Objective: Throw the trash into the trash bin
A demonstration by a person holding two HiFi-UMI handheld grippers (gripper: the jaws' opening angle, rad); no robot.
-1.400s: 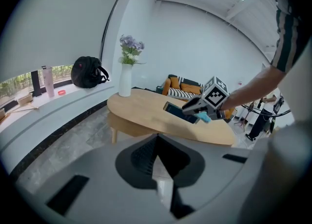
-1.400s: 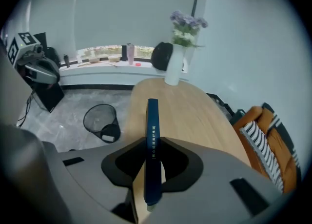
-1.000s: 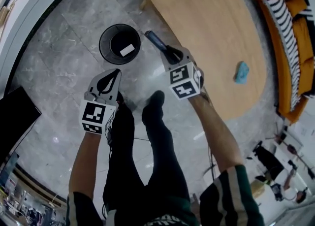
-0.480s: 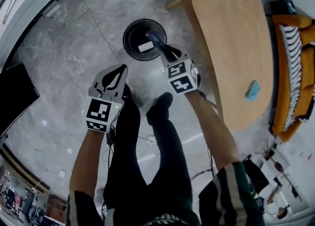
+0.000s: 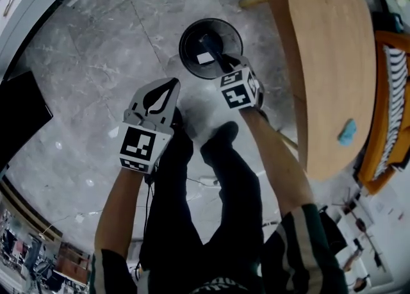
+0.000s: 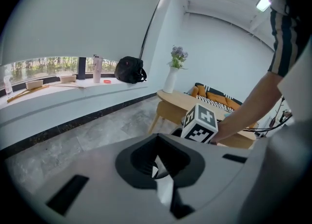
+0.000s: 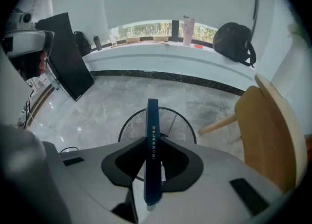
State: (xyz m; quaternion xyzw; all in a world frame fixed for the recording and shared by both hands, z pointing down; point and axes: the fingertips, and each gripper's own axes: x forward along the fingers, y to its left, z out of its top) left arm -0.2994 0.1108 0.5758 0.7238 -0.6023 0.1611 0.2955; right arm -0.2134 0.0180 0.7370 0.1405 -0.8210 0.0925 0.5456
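A round black mesh trash bin (image 5: 187, 43) stands on the grey marble floor with a white scrap (image 5: 205, 58) inside. My right gripper (image 5: 223, 64) is shut on a slim dark blue pack (image 5: 210, 45), whose far end hangs over the bin's mouth. The right gripper view shows the pack (image 7: 152, 140) edge-on between the jaws, with the bin (image 7: 179, 126) below. My left gripper (image 5: 168, 89) hangs just left of the bin, jaws shut with nothing in them (image 6: 159, 168).
A wooden table (image 5: 333, 62) with a blue object (image 5: 346, 132) runs along the right, its leg (image 5: 261, 0) near the bin. An orange sofa (image 5: 389, 100) lies beyond it. A black panel (image 5: 19, 126) stands at the left. The person's shoe (image 5: 223, 136) is below the bin.
Both grippers have moved toward the bin and sunk lower. The blue pack, first beside the table's edge, now hangs over the bin's mouth. The left gripper has come up beside the bin.
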